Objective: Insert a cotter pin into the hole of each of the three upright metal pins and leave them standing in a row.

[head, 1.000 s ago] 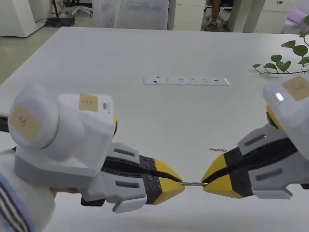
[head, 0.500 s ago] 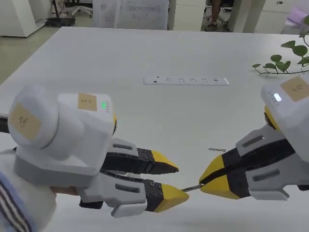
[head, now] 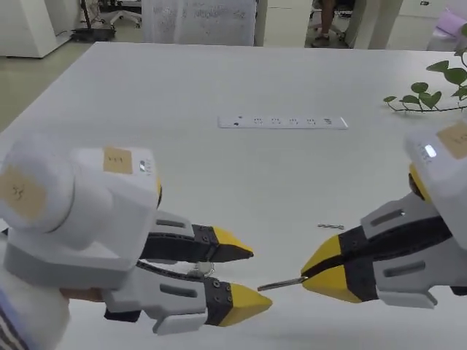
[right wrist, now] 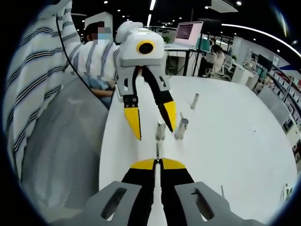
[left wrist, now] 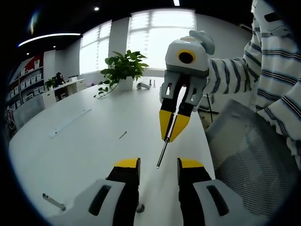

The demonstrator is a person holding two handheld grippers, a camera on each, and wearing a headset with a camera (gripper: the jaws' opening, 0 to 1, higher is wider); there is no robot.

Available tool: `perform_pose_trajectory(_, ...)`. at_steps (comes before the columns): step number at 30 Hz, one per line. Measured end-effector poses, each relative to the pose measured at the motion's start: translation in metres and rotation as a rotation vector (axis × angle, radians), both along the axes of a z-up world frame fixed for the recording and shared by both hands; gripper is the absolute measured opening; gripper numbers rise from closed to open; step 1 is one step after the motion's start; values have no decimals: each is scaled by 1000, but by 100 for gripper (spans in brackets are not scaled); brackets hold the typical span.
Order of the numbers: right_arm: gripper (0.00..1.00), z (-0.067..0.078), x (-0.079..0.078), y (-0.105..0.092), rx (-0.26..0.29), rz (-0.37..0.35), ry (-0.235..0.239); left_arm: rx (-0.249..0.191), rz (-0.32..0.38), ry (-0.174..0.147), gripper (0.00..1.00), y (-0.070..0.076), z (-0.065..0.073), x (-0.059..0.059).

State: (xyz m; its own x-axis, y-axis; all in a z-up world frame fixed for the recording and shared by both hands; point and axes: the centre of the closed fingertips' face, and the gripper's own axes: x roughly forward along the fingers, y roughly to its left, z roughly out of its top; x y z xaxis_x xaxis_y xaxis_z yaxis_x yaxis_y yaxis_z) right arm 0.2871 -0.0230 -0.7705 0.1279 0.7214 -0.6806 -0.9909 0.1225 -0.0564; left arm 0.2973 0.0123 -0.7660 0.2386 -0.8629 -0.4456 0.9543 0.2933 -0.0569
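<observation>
My right gripper is shut on a thin cotter pin whose free end points left toward my left gripper. The left gripper is open, its yellow tips a short way from the pin's end. In the left gripper view the cotter pin slants down from the right gripper toward my own parted jaws. In the right gripper view three upright metal pins stand on the white table beyond the open left gripper.
A spare cotter pin lies on the white table behind the right gripper. A white power strip sits mid-table and a potted plant trails at the far right. An office chair stands off the table's edge.
My left gripper has opened, let go of the cotter pin and drawn back to the left. The right gripper still holds the pin, now tilted slightly downward.
</observation>
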Motion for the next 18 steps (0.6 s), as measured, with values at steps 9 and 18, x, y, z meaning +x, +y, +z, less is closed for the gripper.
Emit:
perform_pose_trajectory(9, 3, 3, 0, 3, 106, -90, 10, 38, 72, 14, 33, 30, -7, 5)
perform_pose_trajectory(18, 3, 12, -4, 10, 189, -135, 15, 24, 118, 58, 33, 36, -19, 6)
